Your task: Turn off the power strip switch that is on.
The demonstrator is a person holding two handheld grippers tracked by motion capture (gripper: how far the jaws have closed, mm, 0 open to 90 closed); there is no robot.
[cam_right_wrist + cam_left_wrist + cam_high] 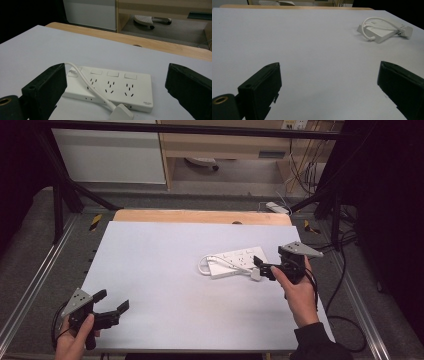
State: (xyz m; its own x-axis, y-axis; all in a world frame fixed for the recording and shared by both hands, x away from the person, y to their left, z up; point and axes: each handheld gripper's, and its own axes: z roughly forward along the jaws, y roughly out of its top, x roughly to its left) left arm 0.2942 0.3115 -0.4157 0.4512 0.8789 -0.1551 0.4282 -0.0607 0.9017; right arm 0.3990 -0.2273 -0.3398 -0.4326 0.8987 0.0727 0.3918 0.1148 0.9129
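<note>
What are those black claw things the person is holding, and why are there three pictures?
Those are grippers, tools with two black jaws that pinch like tongs. A person holds one in each hand: the left gripper and the right gripper. One picture comes from a camera high above the table. The other two come from little cameras riding on each gripper, looking out between its jaws. On the table lies a white power strip with its white cable looped over it, ending in a plug. Both grippers are open and hold nothing; the right one is close to the plug.
</note>
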